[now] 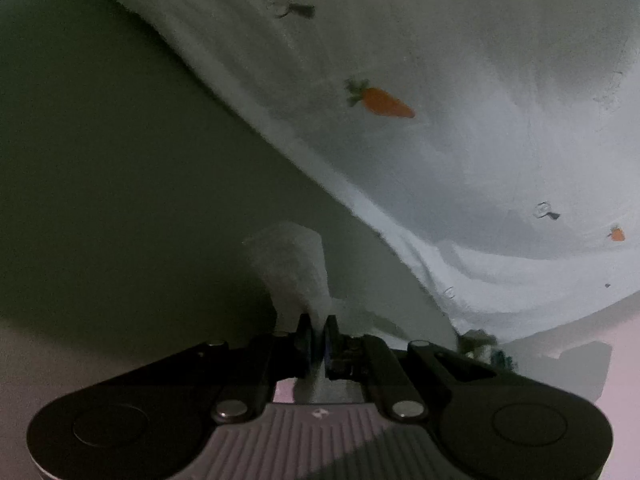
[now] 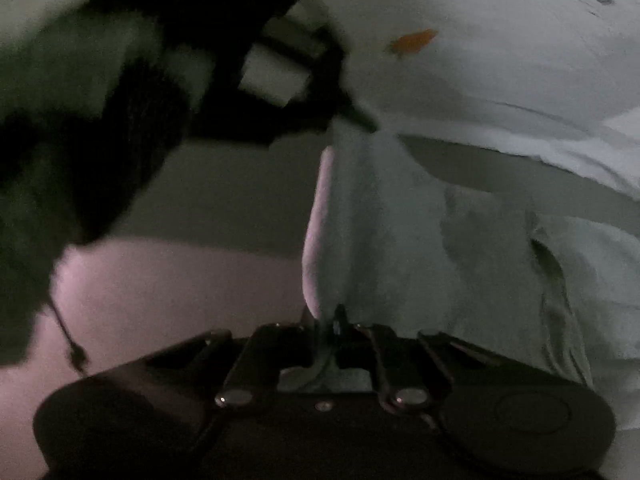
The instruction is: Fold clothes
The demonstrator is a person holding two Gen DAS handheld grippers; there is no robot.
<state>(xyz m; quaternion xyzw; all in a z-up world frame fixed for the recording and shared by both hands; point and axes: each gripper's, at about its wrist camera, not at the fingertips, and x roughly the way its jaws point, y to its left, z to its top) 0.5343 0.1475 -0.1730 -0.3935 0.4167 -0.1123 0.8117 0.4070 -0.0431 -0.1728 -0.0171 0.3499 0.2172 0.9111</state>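
Left wrist view is showing the left tool (image 1: 318, 330) pinching a bunched edge of the pale garment (image 1: 460, 140), its jaws nearly together with cloth pressed between them; the garment, dotted with small orange carrots (image 1: 380, 102), is spreading up and to the right over a dull grey-green surface (image 1: 120, 180); right wrist view is showing the right tool (image 2: 338, 324) clamping another fold of the same garment (image 2: 400, 240), jaws closed on the fabric; the cloth is rising from it toward the left tool (image 2: 352, 110), which is gripping the garment further up; lighting is dim and the picture is blurring at the left.
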